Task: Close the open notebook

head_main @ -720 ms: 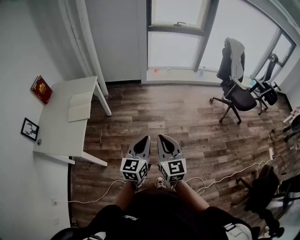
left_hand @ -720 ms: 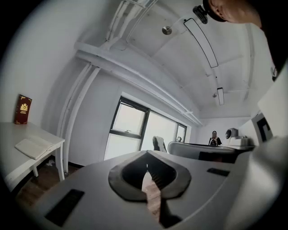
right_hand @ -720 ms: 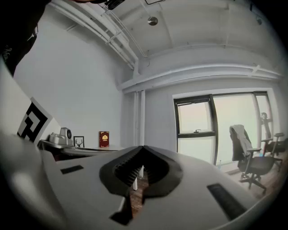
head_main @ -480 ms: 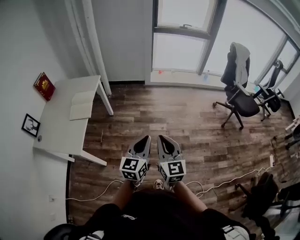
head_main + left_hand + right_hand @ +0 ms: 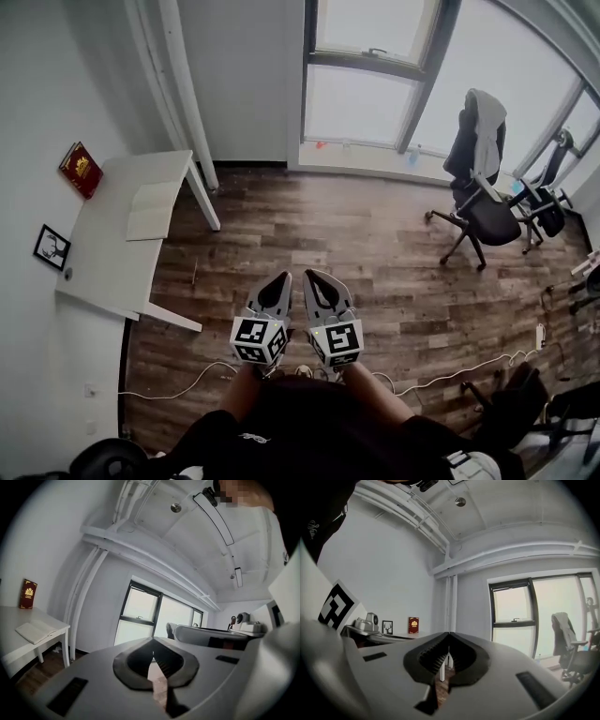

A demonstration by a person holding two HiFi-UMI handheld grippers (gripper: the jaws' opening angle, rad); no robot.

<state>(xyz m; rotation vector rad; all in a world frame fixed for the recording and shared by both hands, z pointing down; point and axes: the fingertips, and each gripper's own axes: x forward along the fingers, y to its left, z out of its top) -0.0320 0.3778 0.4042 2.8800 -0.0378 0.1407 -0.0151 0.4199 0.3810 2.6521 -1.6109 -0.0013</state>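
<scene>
The open notebook [image 5: 150, 211] lies on the white bench [image 5: 98, 272] at ten o'clock, well apart from the left claw [image 5: 280, 278] and right claw [image 5: 312, 275], side by side above the wood floor [image 5: 309, 225], both closed and empty. A red book [image 5: 80, 169], gold print too small to read, leans on the wall beyond it; office chairs [image 5: 483, 202] stand at two o'clock.
</scene>
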